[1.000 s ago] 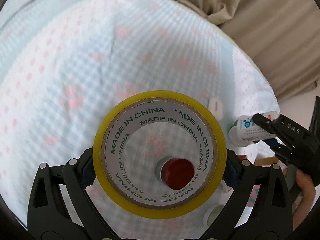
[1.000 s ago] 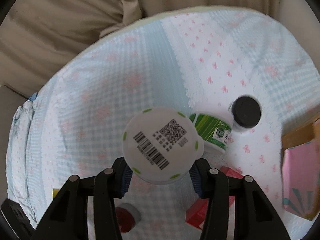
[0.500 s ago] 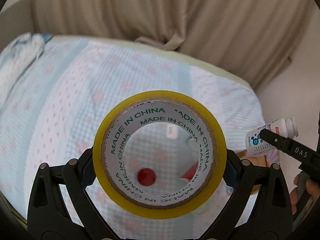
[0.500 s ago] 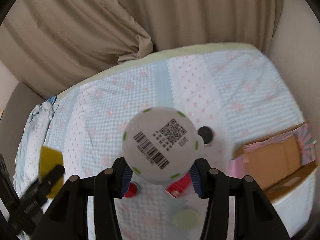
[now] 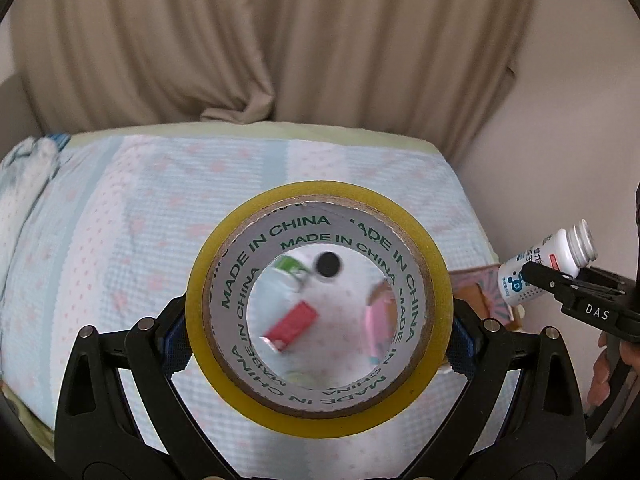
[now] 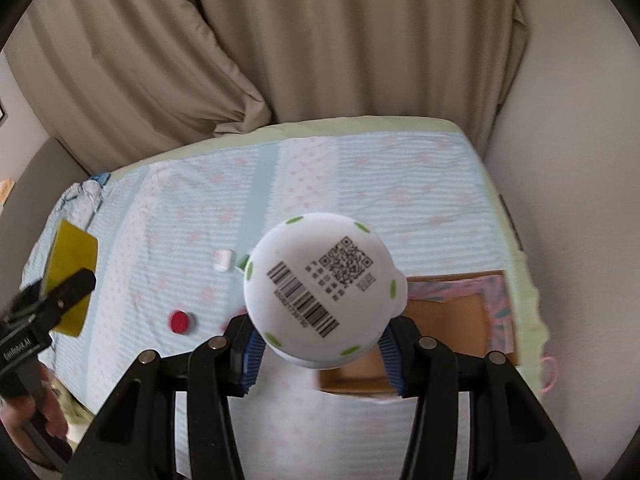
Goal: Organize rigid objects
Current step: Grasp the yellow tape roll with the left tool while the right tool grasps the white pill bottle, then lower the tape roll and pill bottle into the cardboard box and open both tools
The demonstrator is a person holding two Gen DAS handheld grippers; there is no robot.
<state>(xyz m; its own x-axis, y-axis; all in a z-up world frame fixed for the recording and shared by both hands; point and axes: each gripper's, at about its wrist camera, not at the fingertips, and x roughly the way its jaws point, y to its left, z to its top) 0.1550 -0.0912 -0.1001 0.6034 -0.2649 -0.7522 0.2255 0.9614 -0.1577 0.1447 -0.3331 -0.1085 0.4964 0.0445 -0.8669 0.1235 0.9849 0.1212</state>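
My left gripper [image 5: 318, 334] is shut on a yellow roll of tape [image 5: 224, 272] and holds it high above the bed; it shows edge-on at the left of the right wrist view [image 6: 70, 276]. My right gripper [image 6: 320, 340] is shut on a white bottle [image 6: 324, 292], its barcoded base facing the camera; the bottle also shows at the right of the left wrist view [image 5: 548, 268]. Through the tape's hole I see a red box [image 5: 292, 326], a black cap [image 5: 328, 265] and a green-labelled container [image 5: 290, 265] on the bedspread.
An open cardboard box [image 6: 452, 320] with pink patterned flaps lies on the bed's right side. A red-capped jar [image 6: 181, 321] and a small white item [image 6: 223, 260] lie on the light blue bedspread [image 6: 360, 184]. Beige curtains [image 6: 280, 40] hang behind the bed; a wall is at right.
Both grippers have risen and pulled back from the bed with their objects still held. The views now take in the whole bed, the curtains and the cardboard box.
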